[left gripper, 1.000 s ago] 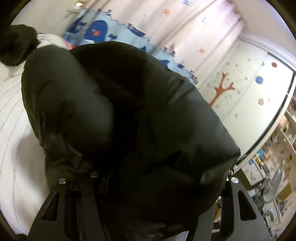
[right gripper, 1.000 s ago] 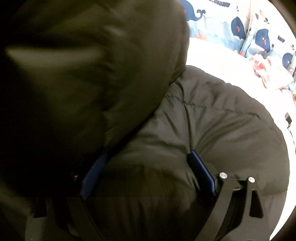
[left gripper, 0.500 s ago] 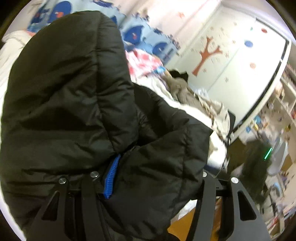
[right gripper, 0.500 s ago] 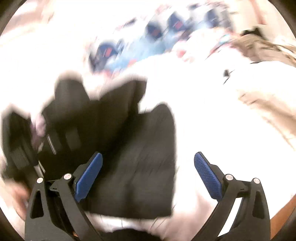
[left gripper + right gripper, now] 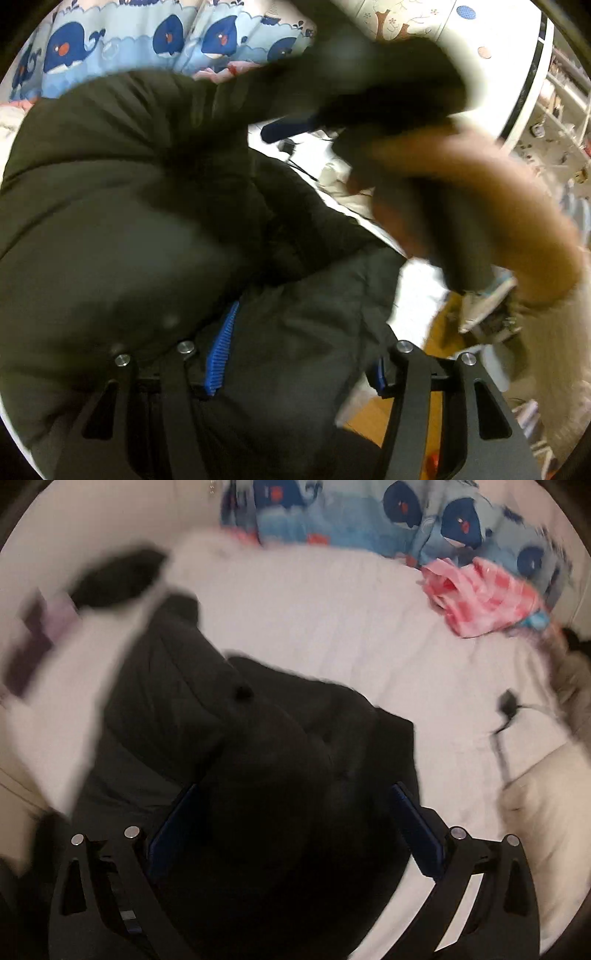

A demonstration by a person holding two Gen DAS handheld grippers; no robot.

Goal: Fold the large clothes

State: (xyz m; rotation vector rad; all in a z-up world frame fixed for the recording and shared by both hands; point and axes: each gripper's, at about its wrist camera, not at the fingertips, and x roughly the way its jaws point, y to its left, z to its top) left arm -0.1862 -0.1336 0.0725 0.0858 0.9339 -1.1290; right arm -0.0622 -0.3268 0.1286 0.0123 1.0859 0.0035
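A large black puffer jacket (image 5: 129,221) fills the left wrist view and lies bunched on the white bed (image 5: 332,620) in the right wrist view (image 5: 258,757). My left gripper (image 5: 295,354) has its jaws wide apart with jacket fabric bulging between them; the blue pads (image 5: 221,350) press into it. My right gripper (image 5: 295,830) is open, its fingers straddling a fold of the jacket. The right hand and its gripper show blurred in the left wrist view (image 5: 443,177), above the jacket.
Blue whale-print bedding (image 5: 424,513) lies at the bed's far side, with a pink cloth (image 5: 480,598) beside it. A black cable (image 5: 506,709) lies on the sheet at right. A wardrobe with a tree decal (image 5: 399,22) and wooden floor (image 5: 439,332) show beyond.
The right gripper has let go of the jacket, swung away and come back over it with its jaws open. The left gripper has lowered the jacket toward the bed. Both views are motion-blurred.
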